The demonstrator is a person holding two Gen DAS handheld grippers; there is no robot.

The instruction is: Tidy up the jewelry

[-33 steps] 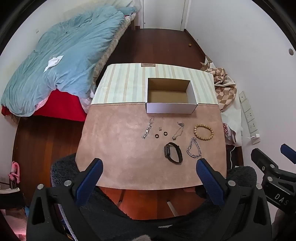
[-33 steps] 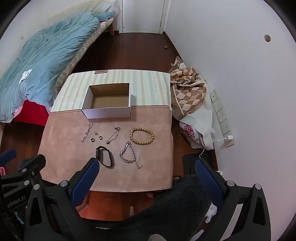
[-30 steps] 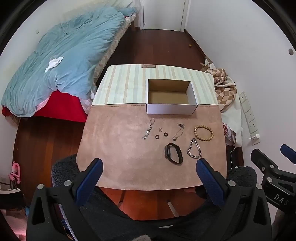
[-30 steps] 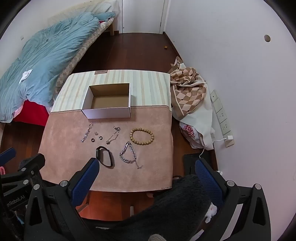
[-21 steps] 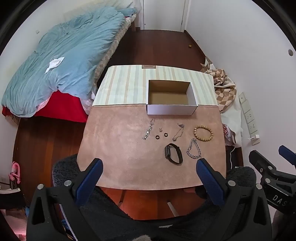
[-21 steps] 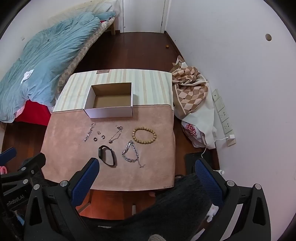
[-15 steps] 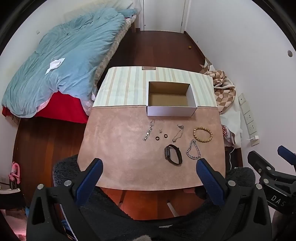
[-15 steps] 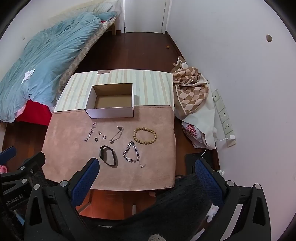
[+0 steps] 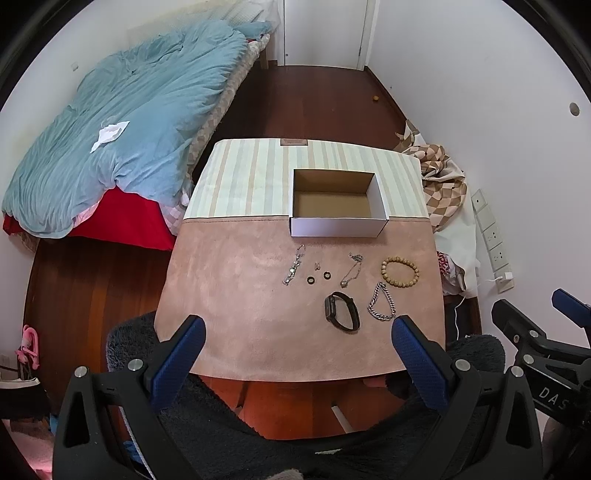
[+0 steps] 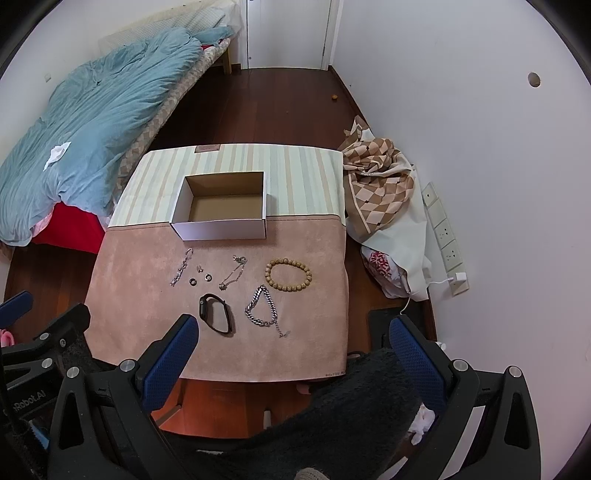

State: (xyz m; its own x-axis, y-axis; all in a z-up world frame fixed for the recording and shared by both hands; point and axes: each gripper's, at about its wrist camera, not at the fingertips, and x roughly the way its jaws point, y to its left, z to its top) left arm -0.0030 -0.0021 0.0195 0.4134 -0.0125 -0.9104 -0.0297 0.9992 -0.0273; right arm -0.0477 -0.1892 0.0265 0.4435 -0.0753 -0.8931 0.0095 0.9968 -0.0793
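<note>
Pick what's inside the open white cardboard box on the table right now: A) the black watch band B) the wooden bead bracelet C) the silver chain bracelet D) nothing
D: the open white cardboard box shows only its bare brown floor, while the wooden bead bracelet, black watch band and silver chain bracelet all lie on the pink mat in front of it.

Bedroom around the worktop

A bed with a rumpled blue duvet over red sheeting stands left of the worktop, a white scrap of paper lying on the duvet. Dark wood floor runs to a white door. A brown checked cloth is heaped by the right wall, beside white wall sockets
</note>
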